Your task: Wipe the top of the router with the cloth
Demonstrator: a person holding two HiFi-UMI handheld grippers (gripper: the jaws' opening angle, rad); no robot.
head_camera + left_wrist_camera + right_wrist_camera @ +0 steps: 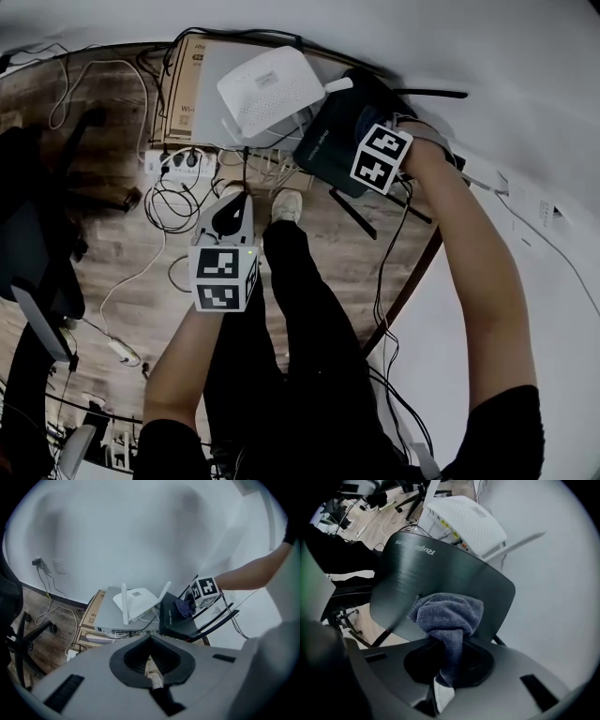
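The black router (pixel 431 571) lies tilted beside a white wall, and its flat top fills the right gripper view. A blue-grey cloth (pixel 449 613) is bunched on that top, and my right gripper (pixel 449 656) is shut on the cloth's tail. In the head view the right gripper's marker cube (pixel 380 157) sits over the black router (pixel 328 141). My left gripper (pixel 228 208) hangs apart, lower left of the router, above the floor. Its jaws look shut with nothing in them. From the left gripper (pixel 151 641), the cloth (pixel 183 606) shows on the router (pixel 176 620).
A white router (pixel 267 92) with antennas rests on a grey network box (pixel 208 103), next to a cardboard box (pixel 178 84). A power strip (pixel 178 167) and loose cables lie on the wooden floor. The person's legs (pixel 300 309) stand below; a chair base (pixel 28 639) is left.
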